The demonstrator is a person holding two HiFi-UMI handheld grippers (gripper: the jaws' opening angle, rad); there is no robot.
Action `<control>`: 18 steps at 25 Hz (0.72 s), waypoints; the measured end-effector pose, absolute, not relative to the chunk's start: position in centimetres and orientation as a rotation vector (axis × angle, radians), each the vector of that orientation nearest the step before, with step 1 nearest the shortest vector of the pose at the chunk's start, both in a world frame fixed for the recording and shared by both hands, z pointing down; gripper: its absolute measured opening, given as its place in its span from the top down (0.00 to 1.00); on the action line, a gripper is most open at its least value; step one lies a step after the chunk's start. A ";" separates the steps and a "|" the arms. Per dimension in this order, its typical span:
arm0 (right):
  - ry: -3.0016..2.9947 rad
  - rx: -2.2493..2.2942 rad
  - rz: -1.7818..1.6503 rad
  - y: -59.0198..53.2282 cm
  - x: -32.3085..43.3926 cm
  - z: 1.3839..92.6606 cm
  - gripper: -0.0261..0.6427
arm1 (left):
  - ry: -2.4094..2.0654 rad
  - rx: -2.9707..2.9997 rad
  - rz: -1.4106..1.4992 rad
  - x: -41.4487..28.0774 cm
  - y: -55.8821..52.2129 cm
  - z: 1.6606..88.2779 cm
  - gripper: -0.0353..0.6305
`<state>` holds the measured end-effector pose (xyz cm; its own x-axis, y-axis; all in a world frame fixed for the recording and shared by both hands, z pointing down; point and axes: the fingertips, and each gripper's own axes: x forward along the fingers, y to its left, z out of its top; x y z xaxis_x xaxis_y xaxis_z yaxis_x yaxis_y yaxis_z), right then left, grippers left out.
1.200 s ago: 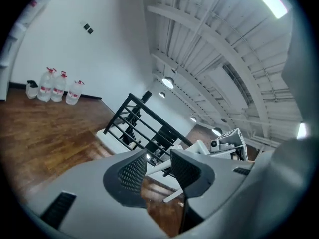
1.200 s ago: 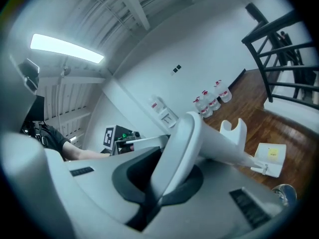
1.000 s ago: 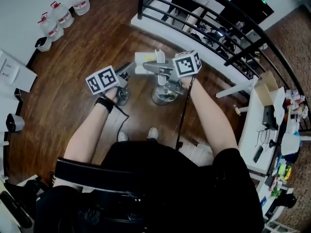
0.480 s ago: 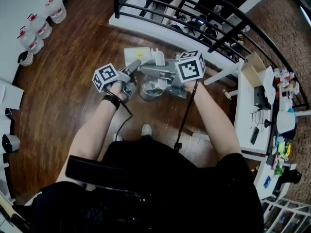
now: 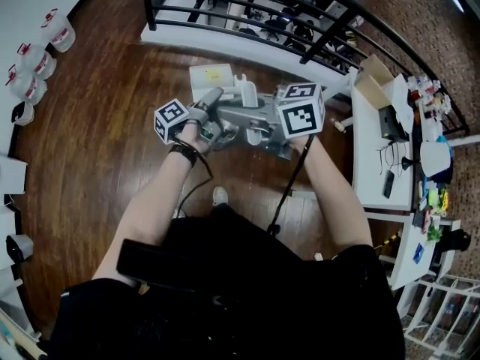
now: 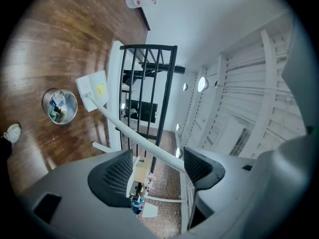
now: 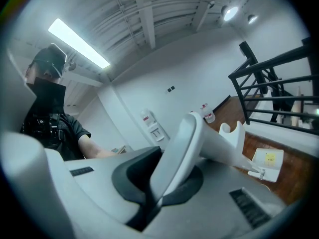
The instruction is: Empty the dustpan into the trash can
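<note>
Junk inside the round metal trash can (image 6: 60, 106) is too small to tell. The white plastic dustpan (image 7: 219, 143) handle's near end is buried between the right gripper's (image 7: 158, 180) jaws.

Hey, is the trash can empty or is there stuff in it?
Not empty. The left gripper view looks down into the trash can and shows mixed litter at its bottom.
</note>
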<state>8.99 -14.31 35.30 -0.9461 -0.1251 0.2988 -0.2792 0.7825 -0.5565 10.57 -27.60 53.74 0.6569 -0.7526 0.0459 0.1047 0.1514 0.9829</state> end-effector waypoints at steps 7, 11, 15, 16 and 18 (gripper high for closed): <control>-2.756 0.419 0.871 -13.0 10.4 33.5 0.94 | -0.549 1.142 -0.671 15.0 -27.9 54.2 0.46; -2.766 0.453 0.856 -10.3 12.4 33.2 0.94 | -0.506 1.126 -0.653 18.8 -26.7 54.0 0.46; -2.782 0.510 0.890 -9.2 14.3 33.4 0.94 | -0.455 1.129 -0.626 21.9 -26.1 53.5 0.46; -2.788 0.528 0.903 -9.1 14.8 33.3 0.94 | -0.449 1.130 -0.612 22.6 -25.9 53.5 0.46; -2.798 0.554 0.922 -8.8 15.8 33.1 0.94 | -0.445 1.135 -0.578 23.8 -25.2 53.8 0.54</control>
